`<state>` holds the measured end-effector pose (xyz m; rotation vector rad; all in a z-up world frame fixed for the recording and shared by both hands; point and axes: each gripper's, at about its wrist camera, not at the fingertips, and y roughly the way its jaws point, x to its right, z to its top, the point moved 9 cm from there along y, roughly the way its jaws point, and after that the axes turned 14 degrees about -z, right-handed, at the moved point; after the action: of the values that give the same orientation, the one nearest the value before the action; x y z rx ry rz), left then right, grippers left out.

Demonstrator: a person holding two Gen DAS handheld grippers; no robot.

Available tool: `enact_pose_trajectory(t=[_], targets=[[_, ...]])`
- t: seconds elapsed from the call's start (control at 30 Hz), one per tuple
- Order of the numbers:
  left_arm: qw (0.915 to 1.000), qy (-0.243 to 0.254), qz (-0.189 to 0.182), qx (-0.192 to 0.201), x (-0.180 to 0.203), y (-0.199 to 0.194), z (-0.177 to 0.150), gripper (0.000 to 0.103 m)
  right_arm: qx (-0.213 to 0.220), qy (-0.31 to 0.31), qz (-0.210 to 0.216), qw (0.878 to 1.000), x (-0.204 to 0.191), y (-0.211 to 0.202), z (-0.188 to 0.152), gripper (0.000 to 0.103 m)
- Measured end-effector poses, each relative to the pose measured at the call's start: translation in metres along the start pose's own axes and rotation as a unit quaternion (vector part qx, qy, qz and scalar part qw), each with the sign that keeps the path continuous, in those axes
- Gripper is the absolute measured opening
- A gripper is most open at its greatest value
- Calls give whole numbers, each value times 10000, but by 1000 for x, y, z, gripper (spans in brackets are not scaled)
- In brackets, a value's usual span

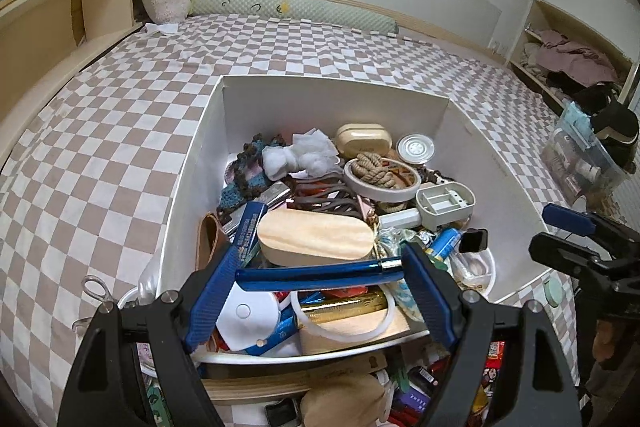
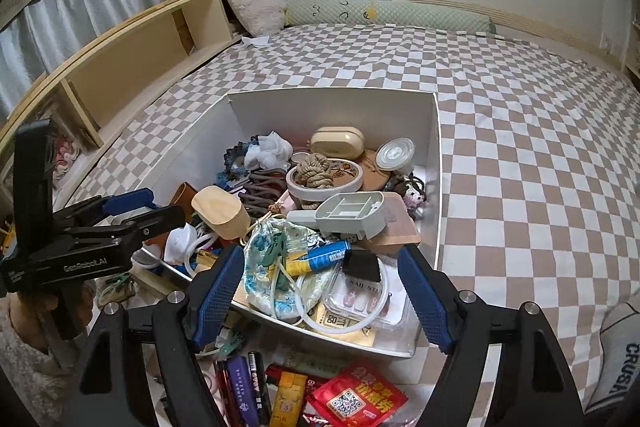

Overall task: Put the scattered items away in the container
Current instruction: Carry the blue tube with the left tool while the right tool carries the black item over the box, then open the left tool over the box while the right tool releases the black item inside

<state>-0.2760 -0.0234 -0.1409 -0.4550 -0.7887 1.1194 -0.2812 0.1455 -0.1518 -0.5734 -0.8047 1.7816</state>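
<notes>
Over the near edge of the white box point(image 1: 340, 95), a slim blue metallic tube point(image 1: 316, 273) is spanned by the left hand-held gripper point(image 1: 320, 291); rigid, light, slippery, best pinched mid-length. The right hand-held gripper point(image 2: 324, 291) is spread wide, empty.

container point(image 1: 332, 99): white open-topped box on the checkered bed, nearly full, contents heaped
blue tube point(image 1: 316, 273): shiny metallic blue with a silver end, lying level across the box's near end, spanning between the pads of the left hand-held gripper point(image 1: 320, 291)
wooden oval box point(image 1: 316, 237): pale, lid on, resting on the heap just behind the tube
tape ring point(image 1: 382, 179): white, flat, with a knot of rope inside it
loose items point(image 2: 288, 391): lighters, a purple tube and a red packet (printed with a code square) lying outside the box's near wall
</notes>
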Motion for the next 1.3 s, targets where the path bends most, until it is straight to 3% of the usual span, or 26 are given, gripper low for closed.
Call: enact_pose_trajectory(t=[0.43, 0.57, 1.3], targets=[[9998, -127, -32, -144, -4, 10, -2, 83, -51, -18, 6, 10000, -1, 1, -2, 79], [9998, -103, -157, -81, 1, 8, -1, 103, -73, -5, 15, 10000, -1, 2, -3, 79], [9999, 46, -48, 87, 11, -14, -5, 102, 8, 53, -145, 9999, 5, -10, -5, 79]])
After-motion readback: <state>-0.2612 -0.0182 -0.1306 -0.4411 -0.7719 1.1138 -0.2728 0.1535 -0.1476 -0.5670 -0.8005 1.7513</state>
